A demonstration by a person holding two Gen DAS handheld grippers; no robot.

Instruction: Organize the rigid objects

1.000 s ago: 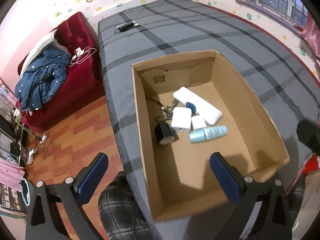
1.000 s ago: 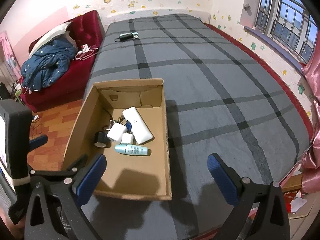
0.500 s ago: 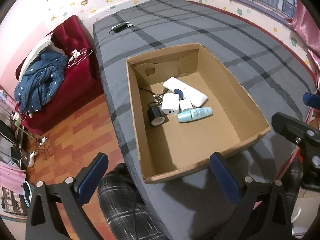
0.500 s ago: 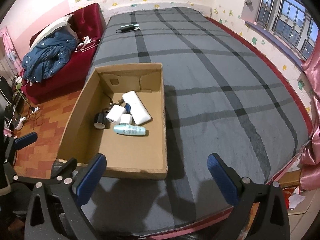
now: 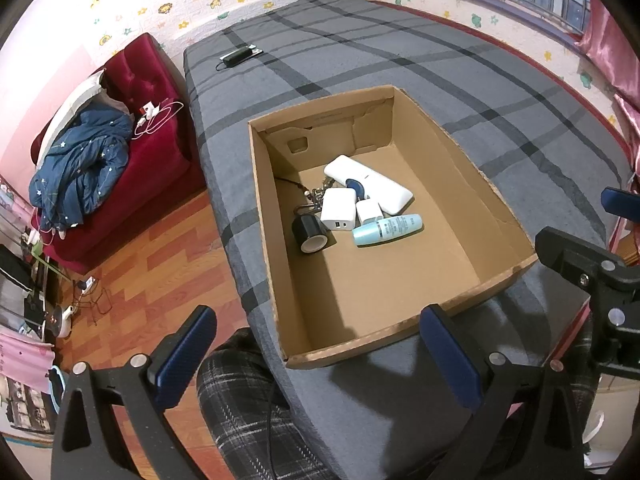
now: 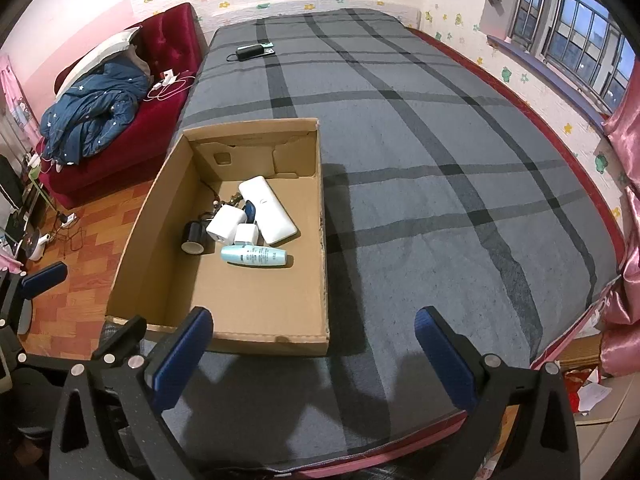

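Observation:
An open cardboard box (image 5: 452,156) (image 6: 322,240) lies on the grey plaid bed. Inside it are a white power bank (image 5: 370,185) (image 6: 267,209), two white chargers (image 5: 339,209) (image 6: 223,229), a pale blue bottle (image 5: 387,229) (image 6: 254,256) on its side, a black tape roll (image 5: 310,233) (image 6: 193,237) and a bunch of keys (image 5: 316,194). My left gripper (image 5: 320,354) hangs open, above and short of the box's near edge. My right gripper (image 6: 314,354) is open too, nothing between its fingers, over the bed at the box's near right corner.
A black device with a cable (image 6: 250,51) lies at the bed's far end. A red sofa (image 5: 140,152) with a blue jacket (image 5: 80,164) stands left of the bed over a wooden floor. A person's plaid trouser leg (image 5: 244,408) is below me. Windows (image 6: 576,28) line the right wall.
Both grippers have pulled back and up from the box, so it looks smaller and its near edge is now in full view. The objects inside have not moved.

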